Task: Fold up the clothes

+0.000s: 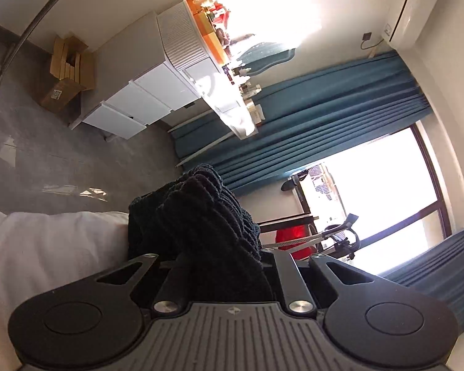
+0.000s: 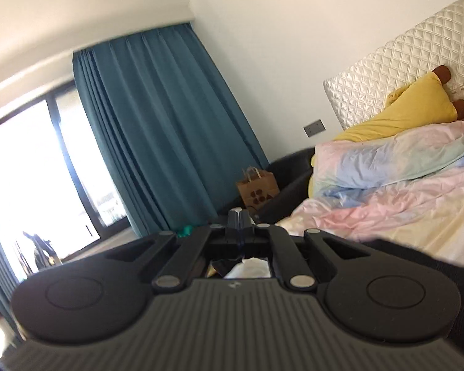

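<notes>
A dark knitted garment (image 1: pixel 198 216) is bunched up and raised above the white bed sheet (image 1: pixel 46 247). My left gripper (image 1: pixel 222 244) is shut on it, and the knit covers the fingertips and hangs down between the finger arms. In the right wrist view my right gripper (image 2: pixel 239 216) points level toward the room, its two fingers pressed together. I cannot make out any cloth between its pads. A strip of dark fabric (image 2: pixel 417 252) shows just below and right of that gripper, and a bit of white cloth (image 2: pixel 250 267) lies under it.
A pastel quilt (image 2: pixel 402 191) and a yellow plush pillow (image 2: pixel 417 108) lie on the bed by the quilted headboard (image 2: pixel 386 71). Teal curtains (image 2: pixel 157 123) flank a bright window. A paper bag (image 2: pixel 258 190), a white dresser (image 1: pixel 145 92) and a cardboard box (image 1: pixel 68 71) stand on the floor.
</notes>
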Available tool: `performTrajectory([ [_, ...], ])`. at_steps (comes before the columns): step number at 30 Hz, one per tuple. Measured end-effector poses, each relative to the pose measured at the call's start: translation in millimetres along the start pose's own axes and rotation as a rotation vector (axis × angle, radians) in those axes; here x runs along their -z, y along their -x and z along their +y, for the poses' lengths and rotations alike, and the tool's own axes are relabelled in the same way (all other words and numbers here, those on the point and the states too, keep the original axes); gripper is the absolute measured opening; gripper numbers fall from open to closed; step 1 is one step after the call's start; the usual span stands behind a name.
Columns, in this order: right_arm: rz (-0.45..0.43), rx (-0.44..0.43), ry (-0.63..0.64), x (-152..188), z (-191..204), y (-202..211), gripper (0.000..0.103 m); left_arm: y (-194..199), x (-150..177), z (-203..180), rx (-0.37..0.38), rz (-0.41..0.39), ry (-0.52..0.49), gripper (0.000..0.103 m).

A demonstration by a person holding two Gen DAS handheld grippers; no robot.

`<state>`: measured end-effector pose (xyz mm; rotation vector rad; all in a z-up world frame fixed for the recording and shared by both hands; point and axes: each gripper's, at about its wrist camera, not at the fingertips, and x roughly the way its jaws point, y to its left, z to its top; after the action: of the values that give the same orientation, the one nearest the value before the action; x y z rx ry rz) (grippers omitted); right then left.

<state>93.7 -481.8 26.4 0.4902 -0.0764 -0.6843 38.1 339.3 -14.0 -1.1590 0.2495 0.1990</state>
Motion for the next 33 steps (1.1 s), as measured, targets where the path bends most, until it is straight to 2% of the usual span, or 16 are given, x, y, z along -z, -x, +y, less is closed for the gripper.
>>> performTrajectory([
  [3,0.178,0.075,0.097,46.3,-9.5,-49.0,0.003,-11.6,0.6,4.3,-0.083,0.009,-0.025,0.012],
  [6,0.291,0.114,0.054,93.7,-48.2,-48.4,0.003,-22.2,-0.9,6.5,-0.123,0.003,-0.056,0.013],
  [8,0.368,0.153,0.057,110.5,-64.5,-41.9,0.003,-23.0,1.6,2.3,-0.136,0.000,-0.084,0.013],
  [11,0.454,0.206,-0.115,105.9,-83.7,-24.8,0.004,-24.3,4.5,0.1,-0.144,0.004,-0.106,0.014],
  [12,0.449,0.213,-0.148,99.3,-87.7,-15.3,0.004,-24.6,4.7,0.8,-0.147,0.008,-0.111,0.014],
  [15,0.377,0.232,-0.135,82.2,-93.0,28.3,0.006,-23.0,4.2,7.3,-0.153,0.020,-0.112,0.014],
  [18,0.363,0.294,-0.245,69.1,-114.7,69.0,0.007,-21.9,4.4,17.5,-0.161,0.036,-0.130,0.015],
  [20,0.362,0.361,-0.317,64.9,-132.7,87.7,0.007,-24.8,3.9,24.3,-0.175,0.066,-0.150,0.015],
  [24,0.357,0.581,-0.363,62.0,-162.4,107.2,0.009,-23.7,6.5,28.4,-0.216,0.097,-0.192,0.016],
  [25,0.357,0.622,-0.382,62.3,-170.1,110.5,0.016,-22.7,6.8,30.0,-0.225,0.103,-0.181,0.016],
  [26,0.353,0.650,-0.405,62.8,-176.4,113.7,0.029,-21.7,6.8,31.3,-0.233,0.107,-0.169,0.016],
  [27,0.346,0.676,-0.416,63.4,-180.8,116.5,0.037,-20.8,6.7,32.7,-0.241,0.111,-0.158,0.016],
  [28,0.339,0.703,-0.413,63.5,-184.4,118.1,0.051,-19.1,6.3,33.7,-0.247,0.113,-0.149,0.016],
  [29,0.336,0.731,-0.402,63.9,-185.7,120.0,0.059,-17.0,5.6,34.5,-0.252,0.115,-0.143,0.016],
  [31,0.355,0.763,-0.392,65.9,-189.5,120.1,0.061,-13.7,4.5,36.1,-0.264,0.120,-0.136,0.017],
  [33,0.431,0.745,-0.412,70.8,-195.6,115.1,0.061,-10.1,4.7,36.9,-0.273,0.126,-0.132,0.017],
])
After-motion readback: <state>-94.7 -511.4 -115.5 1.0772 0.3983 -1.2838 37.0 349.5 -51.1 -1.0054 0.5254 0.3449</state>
